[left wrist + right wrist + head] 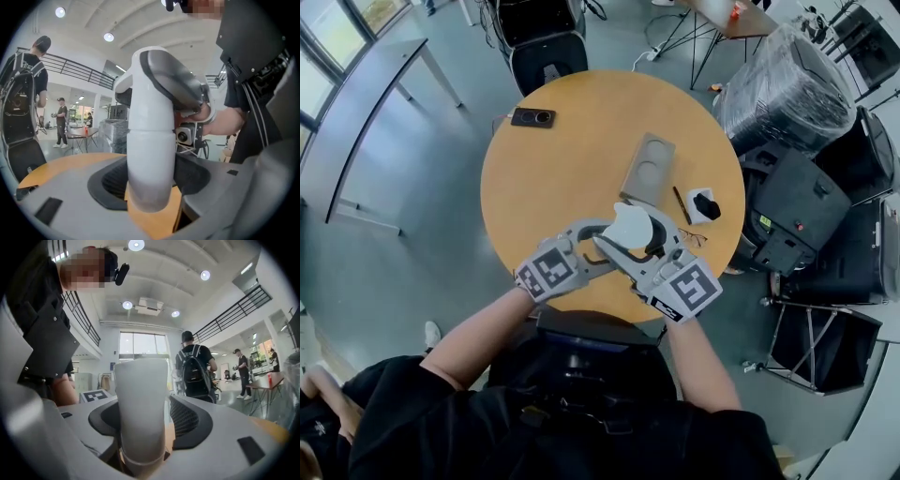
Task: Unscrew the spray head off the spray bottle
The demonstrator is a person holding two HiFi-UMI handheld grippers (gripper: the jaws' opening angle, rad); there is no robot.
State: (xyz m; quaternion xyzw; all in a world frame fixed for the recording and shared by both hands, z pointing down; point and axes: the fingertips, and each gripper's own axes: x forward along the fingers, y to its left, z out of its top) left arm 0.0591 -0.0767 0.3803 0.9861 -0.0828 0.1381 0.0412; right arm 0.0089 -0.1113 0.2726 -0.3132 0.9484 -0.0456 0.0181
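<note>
A white spray bottle [630, 225] is held upright above the near edge of the round wooden table [581, 141], between both grippers. In the left gripper view its white body [150, 173] fills the gap between the dark pads, and the white-and-grey spray head [164, 79] rises above. My left gripper [150, 187] is shut on the body; in the head view it [602, 236] comes in from the left. My right gripper [140, 427] comes in from the opposite side [636, 242]. It is closed around the upper white column of the spray head [140, 399], above a ring.
On the table lie a black device [532, 117], a grey cardboard holder [649, 169], a pen [682, 204], a white-and-black item [704, 204] and glasses [694, 237]. Black cases [797, 216] stand right of the table, a chair [546, 47] behind it. People stand far off.
</note>
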